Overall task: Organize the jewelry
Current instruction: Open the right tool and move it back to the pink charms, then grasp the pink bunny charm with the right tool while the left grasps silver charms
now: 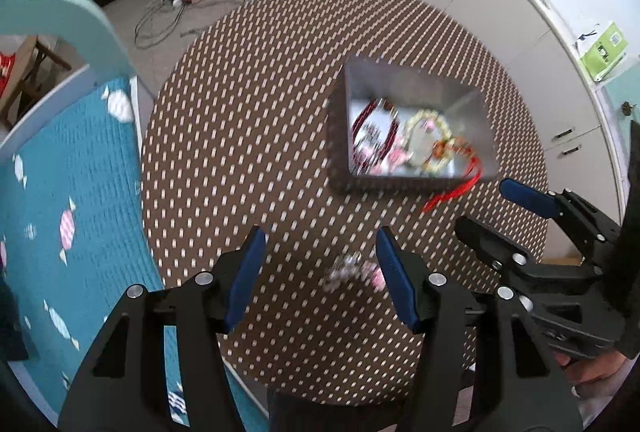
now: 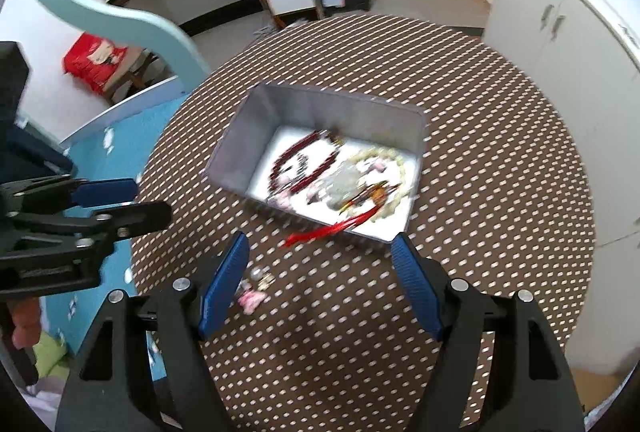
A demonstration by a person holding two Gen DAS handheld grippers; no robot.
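A grey metal box [image 1: 472, 111] [image 2: 256, 127] stands on the round brown dotted table [image 1: 260, 111] [image 2: 500, 151]. It holds a dark red bead bracelet [image 1: 390, 135] [image 2: 316, 167], a pale yellow bead bracelet [image 1: 416, 119] [image 2: 400, 171] and other small pieces. A red tassel [image 1: 452, 193] [image 2: 320, 232] hangs over its near rim. A small pink and clear jewelry piece [image 1: 352, 270] [image 2: 252, 292] lies loose on the table. My left gripper [image 1: 320, 268] is open, just above this piece. My right gripper [image 2: 320, 284] is open and empty, the piece by its left finger.
A bed with a teal candy-print cover [image 1: 80, 191] [image 2: 112, 151] and a light blue curved frame [image 1: 80, 15] [image 2: 120, 15] borders the table's left. White cabinets [image 1: 540, 43] [image 2: 560, 31] run along the right. Cables [image 1: 168, 15] lie on the floor beyond.
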